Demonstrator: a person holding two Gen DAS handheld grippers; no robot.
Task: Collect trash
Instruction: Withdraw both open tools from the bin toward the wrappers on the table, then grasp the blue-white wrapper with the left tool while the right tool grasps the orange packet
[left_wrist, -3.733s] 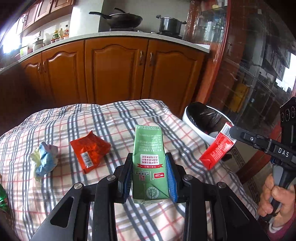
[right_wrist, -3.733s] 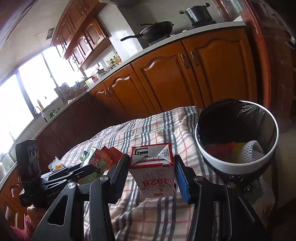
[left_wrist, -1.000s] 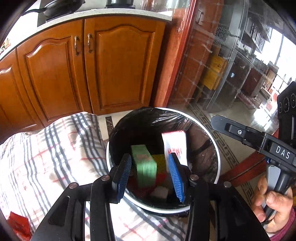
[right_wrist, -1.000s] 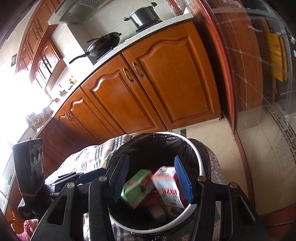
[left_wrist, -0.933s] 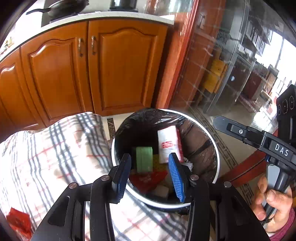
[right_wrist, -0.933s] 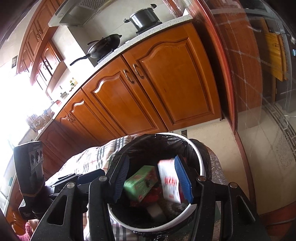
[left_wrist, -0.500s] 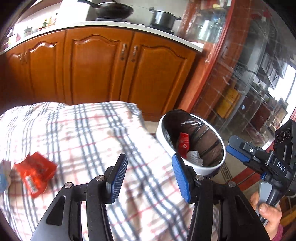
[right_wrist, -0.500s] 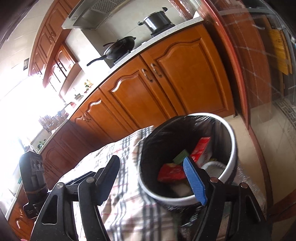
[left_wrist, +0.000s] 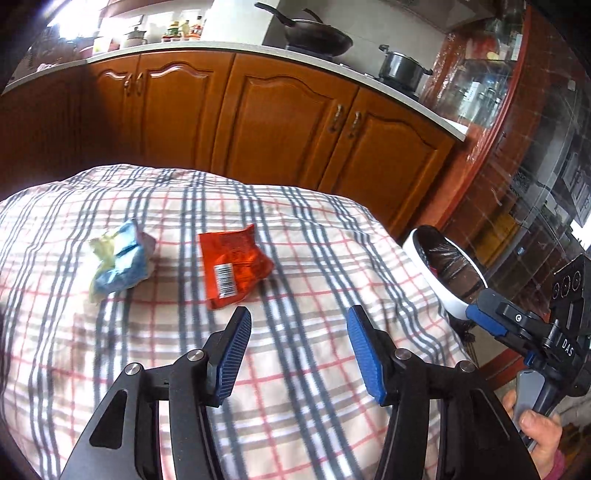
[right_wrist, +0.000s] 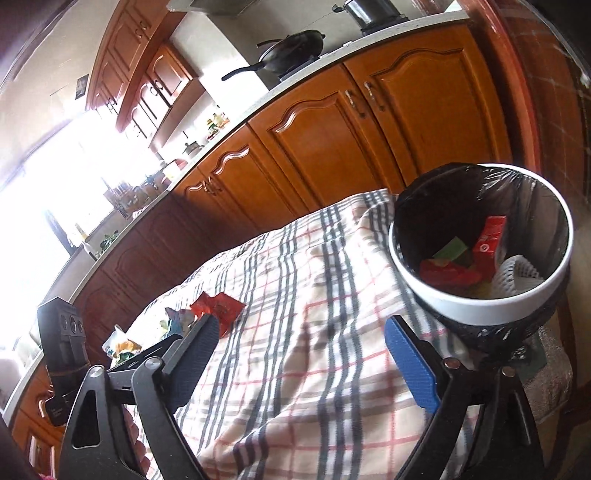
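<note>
An orange-red snack wrapper (left_wrist: 232, 267) and a crumpled blue-and-yellow wrapper (left_wrist: 120, 260) lie on the plaid tablecloth (left_wrist: 295, 258). My left gripper (left_wrist: 299, 350) is open and empty, just short of the red wrapper. My right gripper (right_wrist: 295, 363) is open and empty over the cloth; it also shows at the right of the left wrist view (left_wrist: 491, 314). The white trash bin (right_wrist: 480, 302) with a black liner stands off the table's right end and holds a red carton (right_wrist: 489, 240), a green carton (right_wrist: 448, 253) and other trash. The red wrapper also shows in the right wrist view (right_wrist: 221, 308).
Wooden kitchen cabinets (left_wrist: 280, 122) run behind the table, with a wok (left_wrist: 317, 35) and a pot (left_wrist: 400, 68) on the counter. More crumpled wrappers (right_wrist: 122, 345) lie at the table's far left. A glass-fronted cabinet (left_wrist: 535, 147) stands beyond the bin.
Both grippers let their cartons drop into the bin, then drew back over the table. The left view has swung left to the wrappers.
</note>
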